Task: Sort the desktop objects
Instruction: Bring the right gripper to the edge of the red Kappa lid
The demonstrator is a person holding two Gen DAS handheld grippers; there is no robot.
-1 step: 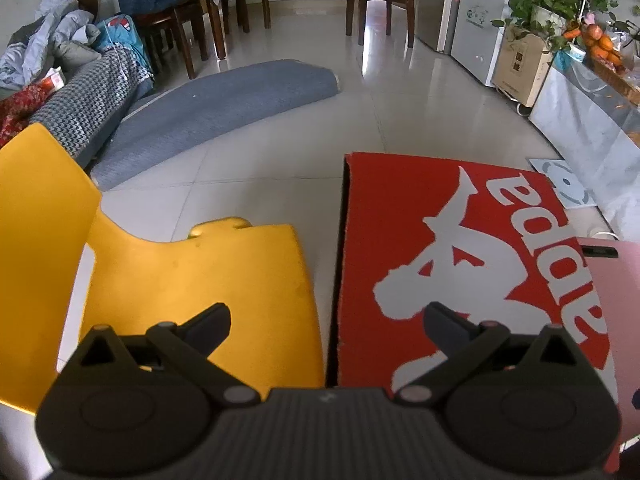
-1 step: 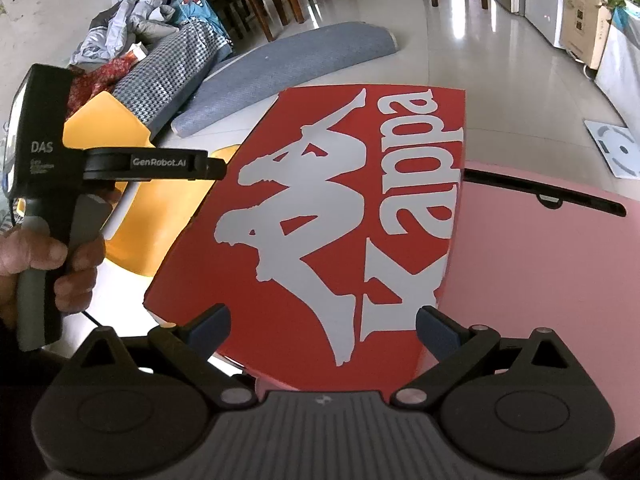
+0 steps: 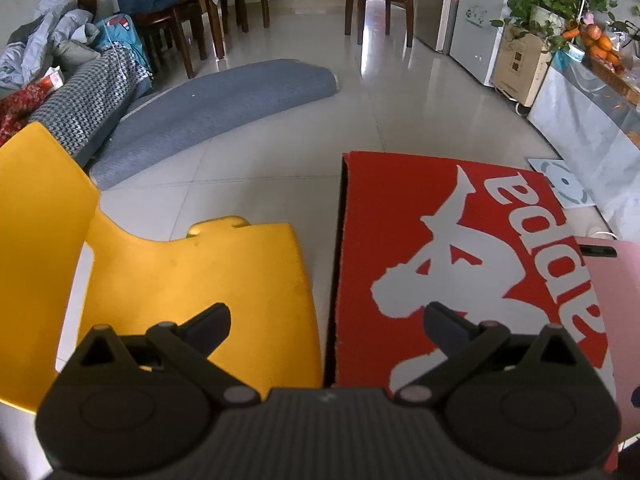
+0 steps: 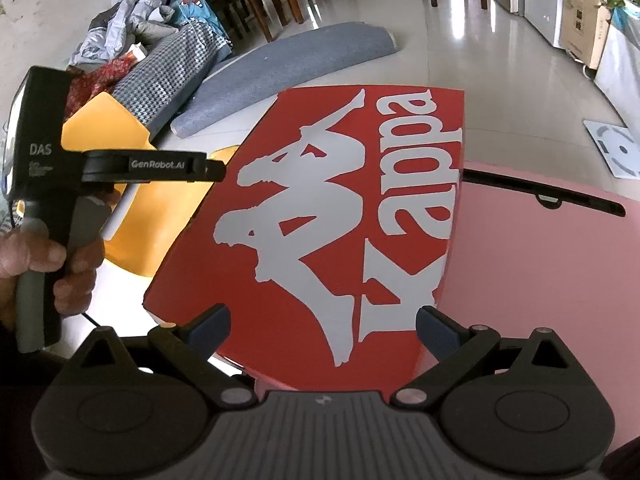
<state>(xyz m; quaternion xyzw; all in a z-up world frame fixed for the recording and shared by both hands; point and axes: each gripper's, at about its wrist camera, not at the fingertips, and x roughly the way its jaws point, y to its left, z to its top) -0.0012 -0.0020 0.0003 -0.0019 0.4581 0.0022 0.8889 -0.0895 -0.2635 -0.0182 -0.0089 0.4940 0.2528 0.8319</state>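
Red cardboard fills the view ahead of both tools: a flat red shoebox lid with a white printed logo (image 4: 344, 216) lies on a pink table (image 4: 540, 280), under and just ahead of the right hand-held gripper (image 4: 322, 324), whose jaws stand wide apart and hold nothing. The left hand-held gripper (image 3: 326, 320) also stands wide apart and empty, over the gap between the box's left edge and a yellow plastic chair (image 3: 200, 280) to its left. The person's hand (image 4: 36, 264) shows on that tool's handle in the right view. The box is probably light and fairly stiff, with smooth faces that may slip; its weight is unknown. An exposed edge or corner looks the best hold, taken gently so the card does not crush.
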